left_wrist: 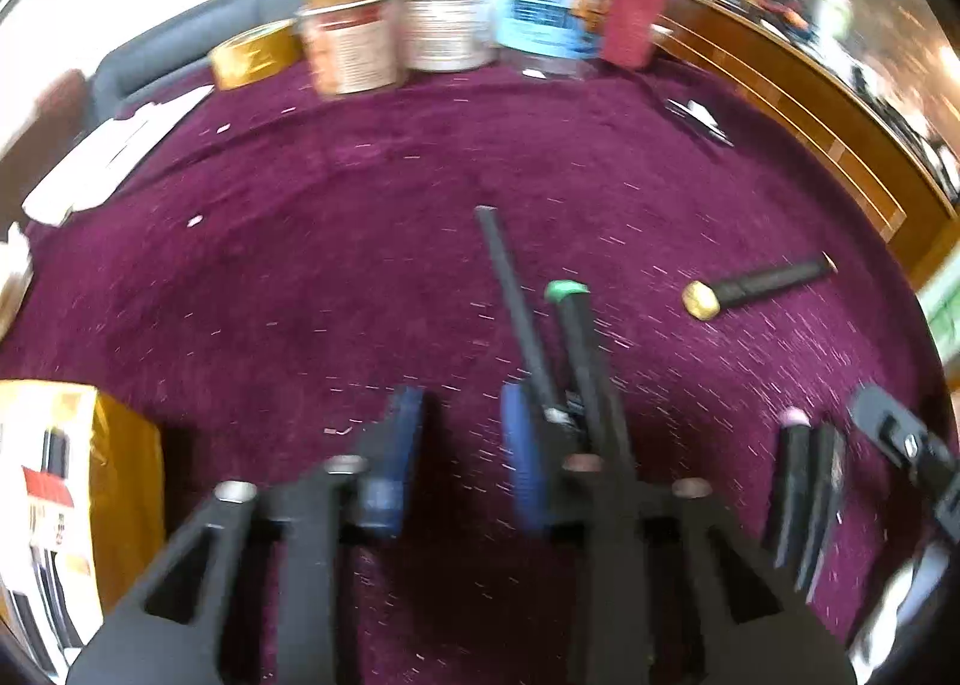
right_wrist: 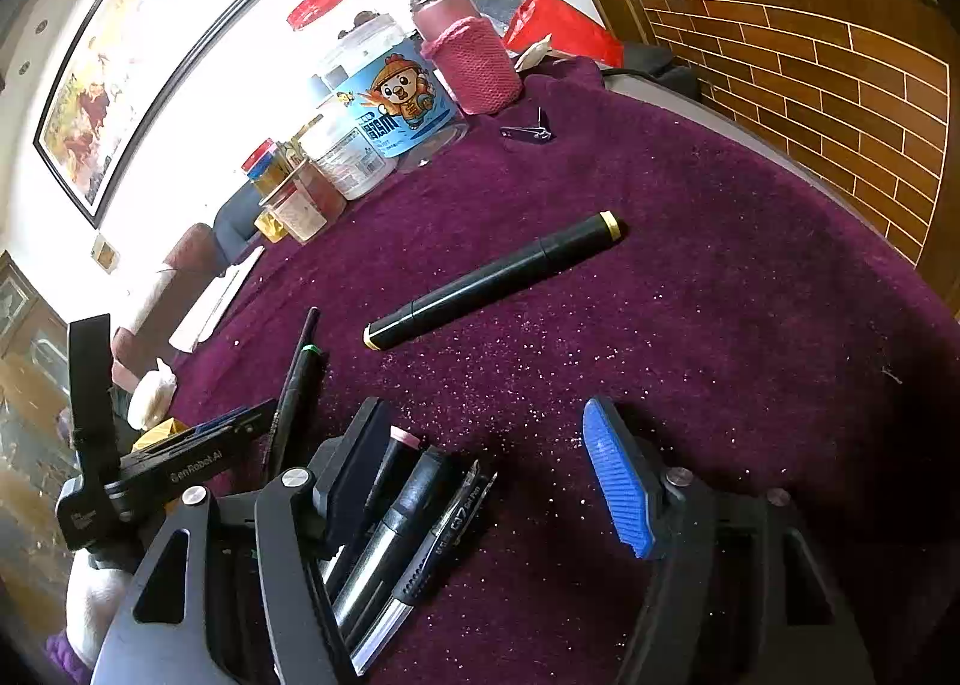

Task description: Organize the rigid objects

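On the purple cloth (left_wrist: pixel 300 277) my left gripper (left_wrist: pixel 462 445) points down, its blue pads a narrow gap apart with only cloth between them. Just right of its right pad lie a thin black pen (left_wrist: pixel 510 289) and a green-capped marker (left_wrist: pixel 576 337). A black marker with yellow ends (right_wrist: pixel 492 280) lies alone further out. My right gripper (right_wrist: pixel 492 457) stands open; a pink-capped marker (right_wrist: pixel 396 445), a black pen (right_wrist: pixel 390 529) and a gel pen (right_wrist: pixel 444 535) lie bunched against its left finger, and the blue pad (right_wrist: pixel 618 481) is well clear of them.
Jars (right_wrist: pixel 384 103), a pink knitted-sleeve bottle (right_wrist: pixel 474 61) and a gold tape roll (left_wrist: pixel 255 55) crowd the far edge. A nail clipper (right_wrist: pixel 528 130) lies near them. A yellow box (left_wrist: pixel 78 481) sits by my left gripper. A brick-patterned wooden wall (right_wrist: pixel 810 85) borders the right.
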### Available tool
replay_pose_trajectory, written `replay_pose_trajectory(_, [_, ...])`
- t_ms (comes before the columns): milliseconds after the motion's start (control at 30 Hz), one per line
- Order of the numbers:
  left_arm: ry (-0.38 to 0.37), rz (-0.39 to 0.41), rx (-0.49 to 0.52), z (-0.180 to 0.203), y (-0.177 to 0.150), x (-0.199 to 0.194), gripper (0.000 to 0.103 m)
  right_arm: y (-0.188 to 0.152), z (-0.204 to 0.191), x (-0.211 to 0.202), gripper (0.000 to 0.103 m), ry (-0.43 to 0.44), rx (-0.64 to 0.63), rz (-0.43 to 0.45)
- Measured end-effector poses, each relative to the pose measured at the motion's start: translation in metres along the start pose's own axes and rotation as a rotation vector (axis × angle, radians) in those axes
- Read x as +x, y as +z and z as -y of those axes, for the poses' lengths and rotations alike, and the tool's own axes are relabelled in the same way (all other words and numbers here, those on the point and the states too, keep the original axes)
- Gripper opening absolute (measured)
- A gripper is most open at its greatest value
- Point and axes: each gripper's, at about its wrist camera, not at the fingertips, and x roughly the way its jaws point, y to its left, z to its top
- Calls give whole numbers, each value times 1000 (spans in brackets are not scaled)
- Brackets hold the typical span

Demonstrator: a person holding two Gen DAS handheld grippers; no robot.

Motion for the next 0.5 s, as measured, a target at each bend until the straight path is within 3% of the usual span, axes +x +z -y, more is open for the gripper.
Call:
replay_pose_trajectory(33, [12,-4,46,5,-2,-3,2,0,0,0,62,3,3,1])
replay_pose_trajectory(133, [9,-31,86,3,-14,-13,0,0,2,-1,62,11,9,2])
replay_pose_trajectory(233, [-18,-61,16,-18,-26,-25,0,0,3,-1,62,14,12,3])
replay_pose_trajectory(367, [-172,-27,-149,-42,-34,-49,2,1,1,-4,62,-13,19,-5])
replay_pose_trajectory(467, [-227,26,-210,-52,-37,-70,20,3,-17,-23,62,-38,-39,37])
replay_pose_trajectory(500, [-228,41,-225,-54,-38,-75,39,3,-32,-28,62,-21,-86,46])
